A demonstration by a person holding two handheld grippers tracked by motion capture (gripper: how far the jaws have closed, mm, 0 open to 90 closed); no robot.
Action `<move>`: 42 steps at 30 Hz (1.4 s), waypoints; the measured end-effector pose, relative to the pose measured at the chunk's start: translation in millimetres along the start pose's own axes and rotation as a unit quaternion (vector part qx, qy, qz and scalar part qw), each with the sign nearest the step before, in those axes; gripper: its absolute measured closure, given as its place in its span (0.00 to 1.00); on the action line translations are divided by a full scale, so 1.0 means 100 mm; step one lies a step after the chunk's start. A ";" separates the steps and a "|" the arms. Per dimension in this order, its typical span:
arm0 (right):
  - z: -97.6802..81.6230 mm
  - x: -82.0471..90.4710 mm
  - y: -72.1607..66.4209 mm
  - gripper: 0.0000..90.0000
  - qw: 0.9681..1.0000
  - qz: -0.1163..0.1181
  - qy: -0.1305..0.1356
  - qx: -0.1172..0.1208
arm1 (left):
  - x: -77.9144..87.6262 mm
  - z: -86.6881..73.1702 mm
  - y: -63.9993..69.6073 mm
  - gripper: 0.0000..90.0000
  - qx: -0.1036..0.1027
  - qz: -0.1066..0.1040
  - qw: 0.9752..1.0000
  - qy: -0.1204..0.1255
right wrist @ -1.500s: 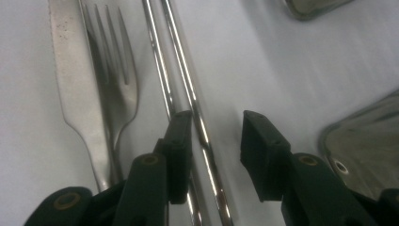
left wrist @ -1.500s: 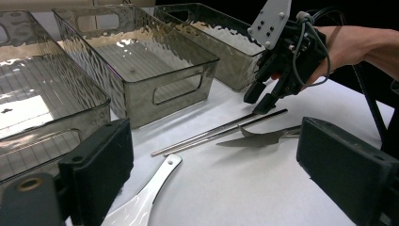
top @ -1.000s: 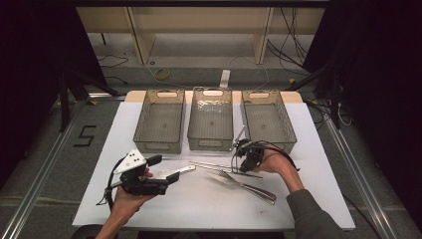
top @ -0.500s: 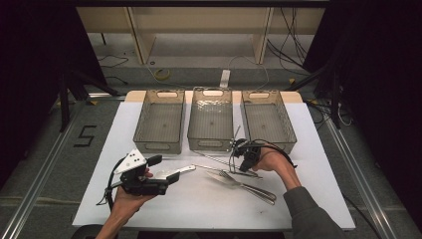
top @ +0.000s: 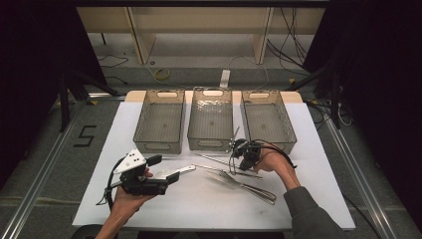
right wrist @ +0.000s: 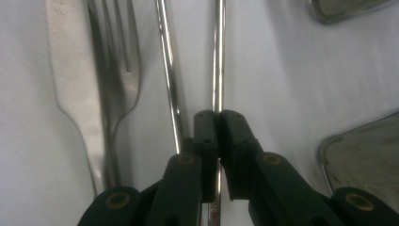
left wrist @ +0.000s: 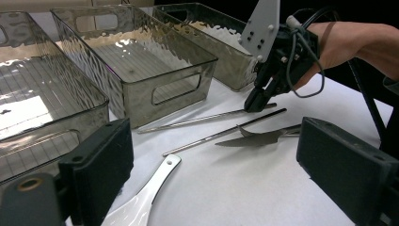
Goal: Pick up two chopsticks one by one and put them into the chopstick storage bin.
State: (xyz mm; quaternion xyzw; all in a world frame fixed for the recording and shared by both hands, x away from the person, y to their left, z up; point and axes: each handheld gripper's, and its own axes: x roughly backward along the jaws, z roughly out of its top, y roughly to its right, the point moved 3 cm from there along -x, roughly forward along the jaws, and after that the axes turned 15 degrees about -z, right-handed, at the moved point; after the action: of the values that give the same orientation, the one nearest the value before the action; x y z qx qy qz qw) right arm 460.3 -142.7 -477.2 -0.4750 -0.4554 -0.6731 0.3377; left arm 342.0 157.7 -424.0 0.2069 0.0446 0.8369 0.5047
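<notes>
Steel, thin and mirror-bright, the chopstick (right wrist: 218, 56) runs straight as a rod, round in section, with a dark line of reflection along its length. It lies flat on the white table (top: 209, 209), just in front of the middle bin (top: 211, 119), and the right gripper (right wrist: 218, 115) has its black pads pressed together on one end of it (the jaws have just been closing, with the rod between them). A second chopstick (right wrist: 168, 70) lies close beside it, nearly parallel, untouched. Beyond that one sit a fork (right wrist: 120, 56) and a knife (right wrist: 70, 80), overlapping. In the left gripper view the right gripper (left wrist: 258, 101) points steeply down, its tips at the table. The left gripper (top: 171, 172) hangs over a spoon (left wrist: 146, 197) near the left bin (top: 159, 124), jaws spread wide and holding nothing.
</notes>
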 end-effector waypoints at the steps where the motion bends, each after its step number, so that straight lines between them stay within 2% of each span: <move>1: -0.01 0.03 0.00 0.95 1.000 -0.001 0.007 -0.003 | 0.00 0.00 0.00 0.12 0.000 0.000 1.000 0.000; 5: -0.02 0.07 0.00 0.95 1.000 -0.001 0.010 0.000 | 0.00 0.00 0.00 0.12 0.001 0.001 1.000 0.000; 11: -0.04 0.19 0.02 0.95 1.000 -0.006 0.022 -0.013 | 0.00 0.00 0.00 0.12 0.000 0.001 1.000 -0.002; 13: -0.04 0.25 0.02 0.95 1.000 -0.005 0.029 -0.011 | -0.01 0.00 -0.01 0.12 0.000 0.001 1.000 -0.004; 14: -0.04 0.29 0.01 0.95 0.999 -0.005 0.033 -0.013 | -0.02 0.00 -0.02 0.12 0.009 -0.012 1.000 -0.009; 16: -0.04 0.36 0.00 0.95 0.999 -0.009 0.042 -0.006 | -0.03 0.00 -0.02 0.12 0.011 -0.014 1.000 -0.011; 18: -0.04 0.43 -0.02 0.95 0.999 -0.006 0.052 0.000 | -0.06 0.01 -0.03 0.12 -0.003 -0.015 1.000 -0.027; 20: -0.03 0.50 -0.05 0.95 0.998 -0.007 0.060 0.002 | -0.09 0.01 -0.03 0.12 -0.002 -0.018 0.999 -0.031; 21: -0.03 0.53 -0.07 0.95 0.998 -0.007 0.062 0.007 | -0.12 0.01 -0.05 0.12 -0.004 -0.021 0.999 -0.044; 24: -0.01 0.61 -0.12 0.95 0.998 -0.007 0.066 0.015 | -0.20 0.02 -0.07 0.12 -0.026 -0.014 0.997 -0.069; 25: 0.00 0.64 -0.14 0.95 0.998 -0.008 0.068 0.018 | -0.25 0.04 -0.09 0.12 -0.028 -0.021 0.997 -0.075; 27: 0.01 0.65 -0.16 0.95 0.997 -0.009 0.072 0.020 | -0.29 0.05 -0.11 0.12 -0.028 -0.022 0.996 -0.082; 28: 0.03 0.68 -0.20 0.95 0.997 -0.011 0.074 0.031 | -0.34 0.05 -0.13 0.12 -0.031 -0.021 0.995 -0.091; 29: 0.05 0.70 -0.22 0.95 0.997 -0.011 0.075 0.034 | -0.44 0.07 -0.16 0.12 -0.035 -0.024 0.993 -0.114; 30: 0.06 0.72 -0.25 0.95 0.997 -0.011 0.072 0.038 | -0.44 0.07 -0.16 0.12 -0.035 -0.024 0.993 -0.114; 32: 0.08 0.76 -0.29 0.95 0.996 -0.014 0.077 0.049 | -0.56 0.08 -0.16 0.12 -0.048 -0.028 0.989 -0.135; 33: 0.09 0.77 -0.31 0.95 0.995 -0.013 0.078 0.053 | -0.62 0.08 -0.16 0.12 -0.054 -0.032 0.987 -0.146; 34: 0.10 0.79 -0.33 0.95 0.995 -0.014 0.079 0.056 | -0.73 0.08 -0.16 0.13 -0.063 -0.036 0.983 -0.169; 35: 0.11 0.81 -0.36 0.95 0.995 -0.015 0.080 0.061 | -0.73 0.08 -0.16 0.13 -0.063 -0.036 0.983 -0.169; 37: 0.13 0.85 -0.40 0.95 0.994 -0.017 0.084 0.066 | -0.83 0.05 -0.17 0.15 -0.073 -0.044 0.977 -0.196; 38: 0.14 0.87 -0.41 0.95 0.994 -0.013 0.089 0.068 | -0.85 0.04 -0.17 0.16 -0.075 -0.046 0.976 -0.201; 41: 0.16 0.91 -0.46 0.95 0.992 -0.011 0.094 0.079 | -0.87 0.04 -0.16 0.18 -0.078 -0.048 0.974 -0.206; 42: 0.17 0.91 -0.48 0.95 0.992 -0.011 0.095 0.085 | -0.89 0.05 -0.14 0.20 -0.080 -0.054 0.973 -0.212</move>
State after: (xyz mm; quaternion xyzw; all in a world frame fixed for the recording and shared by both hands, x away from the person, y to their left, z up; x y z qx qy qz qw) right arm 394.5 -111.6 -402.6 -0.3733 -0.4822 -0.6777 0.4109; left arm 391.0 87.2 -450.5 0.3359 -0.1194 0.7466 0.5617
